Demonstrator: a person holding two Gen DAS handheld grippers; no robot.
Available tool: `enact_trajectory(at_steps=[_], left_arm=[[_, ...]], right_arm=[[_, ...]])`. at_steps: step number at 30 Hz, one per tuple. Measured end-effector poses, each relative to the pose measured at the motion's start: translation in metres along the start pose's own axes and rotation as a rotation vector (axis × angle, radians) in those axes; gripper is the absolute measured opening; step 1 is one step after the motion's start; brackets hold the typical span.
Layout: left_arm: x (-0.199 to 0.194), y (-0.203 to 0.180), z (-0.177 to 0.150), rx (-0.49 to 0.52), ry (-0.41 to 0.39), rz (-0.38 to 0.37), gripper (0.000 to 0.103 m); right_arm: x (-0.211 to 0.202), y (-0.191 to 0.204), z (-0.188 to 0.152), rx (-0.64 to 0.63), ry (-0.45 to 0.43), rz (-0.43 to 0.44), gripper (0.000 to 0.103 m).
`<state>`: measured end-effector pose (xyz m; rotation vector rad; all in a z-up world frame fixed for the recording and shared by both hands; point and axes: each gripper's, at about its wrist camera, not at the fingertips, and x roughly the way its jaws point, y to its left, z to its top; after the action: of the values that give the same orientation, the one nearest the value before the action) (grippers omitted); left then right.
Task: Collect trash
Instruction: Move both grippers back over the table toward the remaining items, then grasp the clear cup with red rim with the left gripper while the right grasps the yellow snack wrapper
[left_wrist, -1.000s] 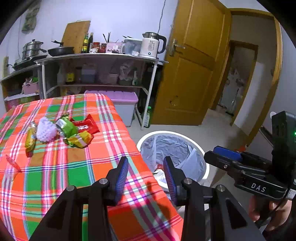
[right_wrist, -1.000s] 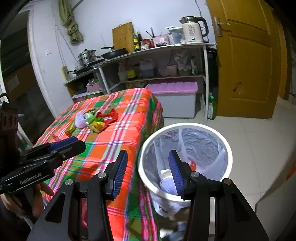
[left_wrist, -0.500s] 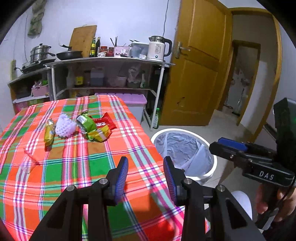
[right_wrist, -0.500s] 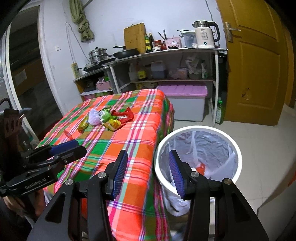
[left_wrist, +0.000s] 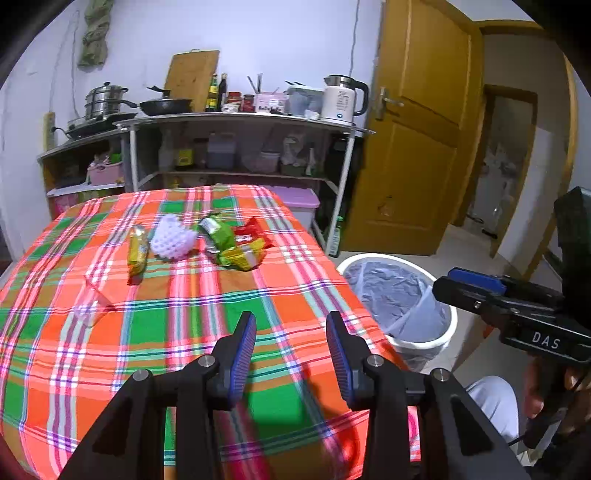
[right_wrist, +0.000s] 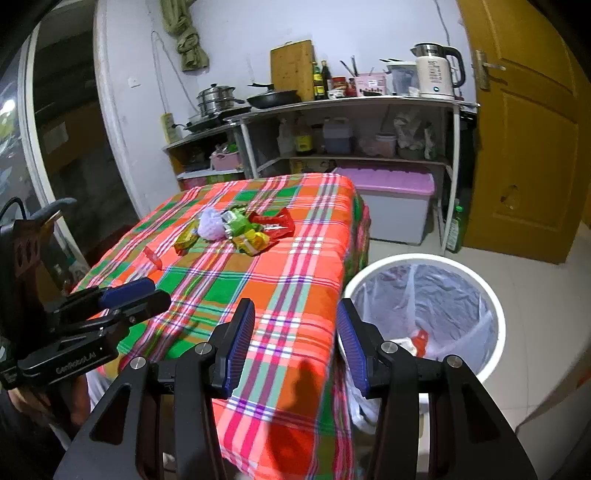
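Left wrist view
- Left gripper (left_wrist: 291, 328): bottom centre of frame, blue pads parted, nothing between them, plaid cloth showing through the gap.
- Table (left_wrist: 184, 332): orange-green-pink plaid cloth, fills the lower left and centre.
- Trash: cluster at upper centre of the cloth. Yellow wrapper (left_wrist: 137, 249) on the left, white foam net (left_wrist: 171, 240) beside it, green packet (left_wrist: 218, 232), red wrapper (left_wrist: 253, 234), yellow-green packet (left_wrist: 242, 256) in front. All lying on the cloth, well apart from the pads.
- Clear scrap (left_wrist: 88, 304): left of frame, on the cloth, faint; what it is I cannot tell.
- Bin (left_wrist: 424, 341): white, grey liner, on the floor at the table's right edge, centre right of frame.
- Right gripper (left_wrist: 476, 284): enters from the right edge, seen side-on above the bin; gap not readable from here.
- Background: shelf (left_wrist: 236, 120) with kettle (left_wrist: 341, 98), pan and pots; yellow door (left_wrist: 417, 147) at upper right.

Right wrist view
- Right gripper (right_wrist: 295, 332): bottom centre, pads spread, nothing gripped; left pad over the cloth, right pad over the bin's near rim.
- Bin (right_wrist: 495, 306): lower right, liner inside, a red bit and pale scraps at the bottom.
- Trash: same cluster, upper centre of the cloth; white net (right_wrist: 210, 223), red wrapper (right_wrist: 275, 221), yellow-green packet (right_wrist: 255, 240). A small red scrap (right_wrist: 153, 256) lies apart to the left.
- Left gripper (right_wrist: 129, 291): left edge, side-on, held by a hand (right_wrist: 33, 402) at lower left.
- Lilac-lidded box (right_wrist: 391, 206): under the shelf, behind the table.
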<state>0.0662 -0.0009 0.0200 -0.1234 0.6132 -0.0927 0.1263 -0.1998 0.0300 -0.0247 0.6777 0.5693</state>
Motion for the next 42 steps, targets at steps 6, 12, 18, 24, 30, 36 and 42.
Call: enact_trajectory(at_steps=[6, 12, 18, 24, 30, 36, 42], left_arm=[[-0.002, 0.021, -0.003, -0.036, -0.001, 0.035, 0.039], [-0.003, 0.048, -0.004, -0.078, 0.000, 0.071, 0.039], [-0.003, 0.077, -0.003, -0.119, -0.005, 0.123, 0.041], [-0.003, 0.109, 0.001, -0.160, -0.024, 0.180, 0.054], [0.003, 0.144, 0.005, -0.193, -0.025, 0.245, 0.061], [0.019, 0.163, 0.009, -0.198, -0.003, 0.264, 0.063], [0.039, 0.180, 0.011, -0.202, 0.033, 0.270, 0.063]], right_arm=[[0.014, 0.012, 0.005, -0.026, 0.015, 0.018, 0.047], [0.030, 0.022, 0.010, -0.047, 0.041, 0.042, 0.047], [0.046, 0.032, 0.014, -0.062, 0.063, 0.060, 0.048], [0.061, 0.036, 0.019, -0.063, 0.076, 0.077, 0.048], [0.076, 0.038, 0.023, -0.061, 0.091, 0.089, 0.049], [0.092, 0.040, 0.027, -0.071, 0.109, 0.095, 0.049], [0.109, 0.043, 0.033, -0.082, 0.119, 0.097, 0.049]])
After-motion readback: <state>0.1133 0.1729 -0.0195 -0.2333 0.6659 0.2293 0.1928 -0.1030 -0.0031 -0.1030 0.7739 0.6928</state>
